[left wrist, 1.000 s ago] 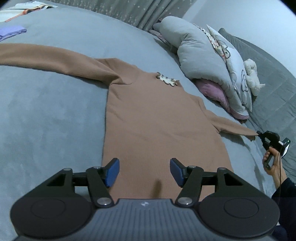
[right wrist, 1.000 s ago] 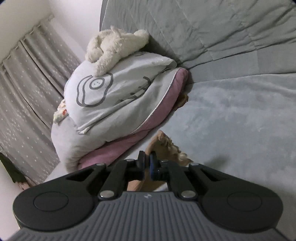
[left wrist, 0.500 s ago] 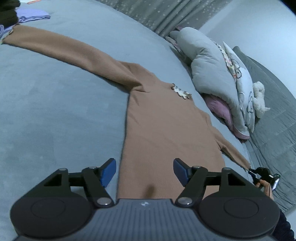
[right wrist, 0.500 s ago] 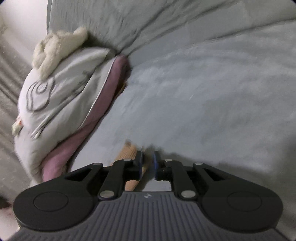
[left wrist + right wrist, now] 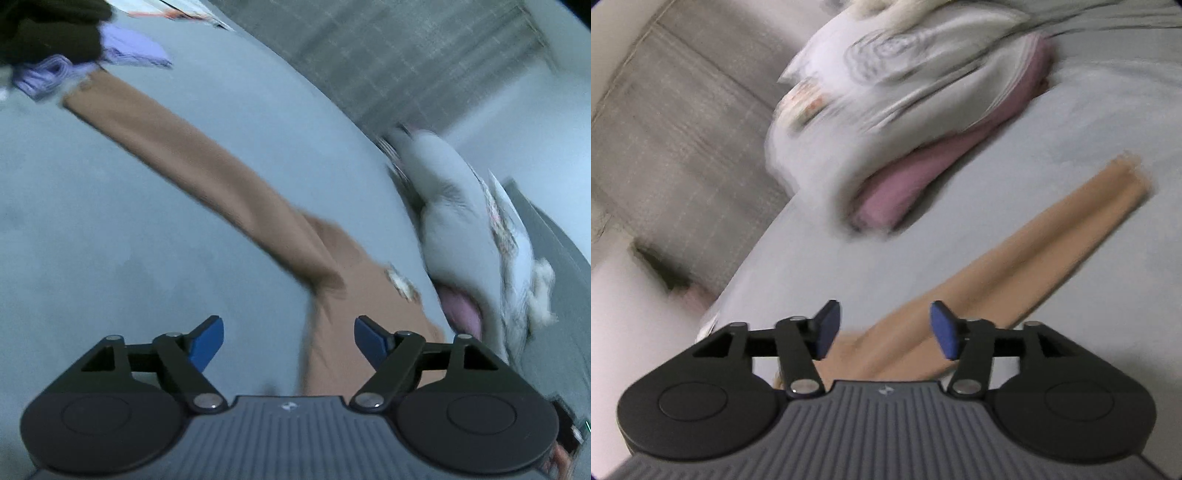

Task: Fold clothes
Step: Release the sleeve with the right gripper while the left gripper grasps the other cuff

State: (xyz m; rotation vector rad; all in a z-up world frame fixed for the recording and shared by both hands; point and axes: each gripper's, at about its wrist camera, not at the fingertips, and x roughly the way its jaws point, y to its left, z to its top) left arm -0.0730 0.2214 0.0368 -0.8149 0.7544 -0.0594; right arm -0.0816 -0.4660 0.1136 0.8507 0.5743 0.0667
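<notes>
Low wrist views, shared sweater [image 5: 236, 192]

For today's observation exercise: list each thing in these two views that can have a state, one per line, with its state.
Left hand-held gripper: open, holding nothing.
Right hand-held gripper: open, holding nothing.
Brown sweater: spread flat on the bed, unfolded.
Its far sleeve: stretched out straight.
Its near sleeve: lying straight, released.
Pillow pile: stacked, slumped.

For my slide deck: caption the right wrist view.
Open right gripper hovering above the tan knit sweater's sleeve, laid flat on the grey bedspread beside a pile of white and pink pillows.
</notes>
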